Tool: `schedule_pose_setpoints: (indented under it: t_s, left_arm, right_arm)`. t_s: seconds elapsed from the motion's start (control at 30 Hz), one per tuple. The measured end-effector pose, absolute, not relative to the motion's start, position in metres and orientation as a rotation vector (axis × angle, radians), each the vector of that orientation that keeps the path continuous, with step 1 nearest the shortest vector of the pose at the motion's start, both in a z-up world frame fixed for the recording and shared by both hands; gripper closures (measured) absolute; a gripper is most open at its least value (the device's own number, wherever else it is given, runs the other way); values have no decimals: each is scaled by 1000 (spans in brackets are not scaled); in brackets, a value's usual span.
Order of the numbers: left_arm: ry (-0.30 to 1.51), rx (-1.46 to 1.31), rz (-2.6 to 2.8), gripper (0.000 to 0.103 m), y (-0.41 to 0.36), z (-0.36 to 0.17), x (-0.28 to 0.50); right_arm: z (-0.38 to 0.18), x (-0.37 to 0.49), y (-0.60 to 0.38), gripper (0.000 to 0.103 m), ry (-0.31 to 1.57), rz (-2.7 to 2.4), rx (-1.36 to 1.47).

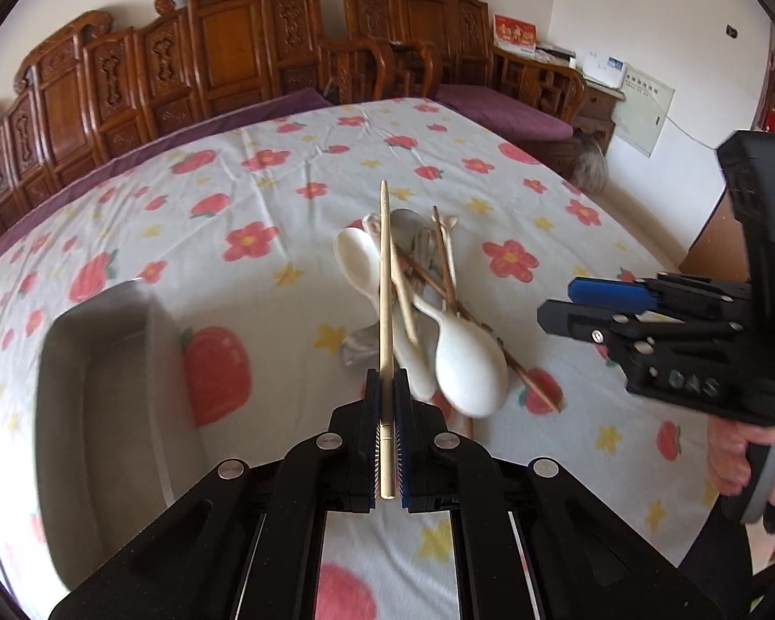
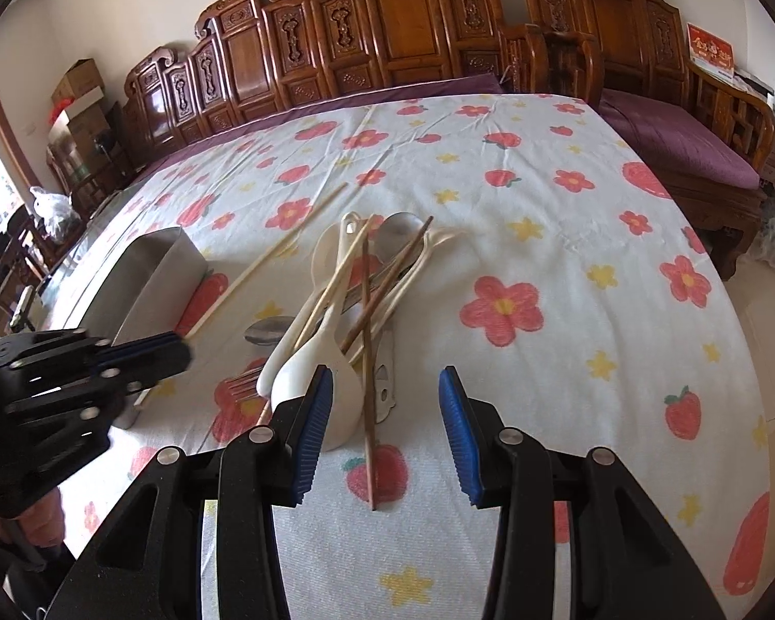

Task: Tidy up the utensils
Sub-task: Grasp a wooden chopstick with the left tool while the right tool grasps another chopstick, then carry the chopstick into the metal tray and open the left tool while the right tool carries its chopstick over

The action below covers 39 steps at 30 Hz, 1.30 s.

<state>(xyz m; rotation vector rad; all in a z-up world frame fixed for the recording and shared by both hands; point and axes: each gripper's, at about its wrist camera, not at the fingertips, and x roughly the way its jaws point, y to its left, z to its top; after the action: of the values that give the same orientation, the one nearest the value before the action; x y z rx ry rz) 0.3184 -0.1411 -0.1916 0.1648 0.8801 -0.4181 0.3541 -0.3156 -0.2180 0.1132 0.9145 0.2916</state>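
- On the flowered cloth of the bench point(image 1: 263, 165), left wrist view: left tongs point(image 1: 387, 387) pressed together on one pale chopstick point(image 1: 385, 279), pinched near its thick end, thin end pointing away toward the carved wooden seats point(image 1: 222, 41).
- Utensil pile point(image 1: 429, 310) lies just beyond the tongs: white spoons, more chopsticks, something metal underneath. Metal tray point(image 1: 93, 372) sits to the left, blurred; contents cannot be made out.
- Right tongs point(image 1: 558, 307) enter from the right edge, near the pile, touching nothing there.
- Right wrist view: right tongs point(image 2: 385, 413) stand spread, nothing between the pads; a dark chopstick point(image 2: 369, 377) and a white spoon point(image 2: 330, 377) lie on the cloth under the gap.
- Same view: held pale chopstick point(image 2: 268, 258) runs slanted from the left tongs point(image 2: 181, 349), beside the tray point(image 2: 150, 279).
- Judgement: step in hand is carrying the first chopstick to the tray.
- Next move, as judged: swing left over the tray, lay the stick along its length, then release; a tilted stick may catch the rim.
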Motion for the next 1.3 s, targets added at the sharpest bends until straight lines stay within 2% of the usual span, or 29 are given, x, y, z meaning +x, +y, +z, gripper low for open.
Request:
schedule_pose_setpoints:
  t_s: [0.43, 0.67, 0.9, 1.23, 1.3]
  left_arm:
    - [822, 77, -396, 99, -86, -172, 271]
    - [799, 50, -382, 99, -64, -163, 264]
    - [777, 17, -378, 99, -45, -156, 260]
    - [762, 0, -390, 99, -38, -154, 255]
    - [762, -2, -390, 99, -36, -154, 254]
  right_arm:
    - [-227, 382, -268, 71, 941, 339, 92]
    - [-237, 420, -247, 86, 1003, 314, 106]
    - [-247, 442, -240, 88, 1093, 222, 122]
    - [-250, 443, -236, 90, 1124, 166, 69]
    - [-250, 444, -234, 95, 1127, 152, 56]
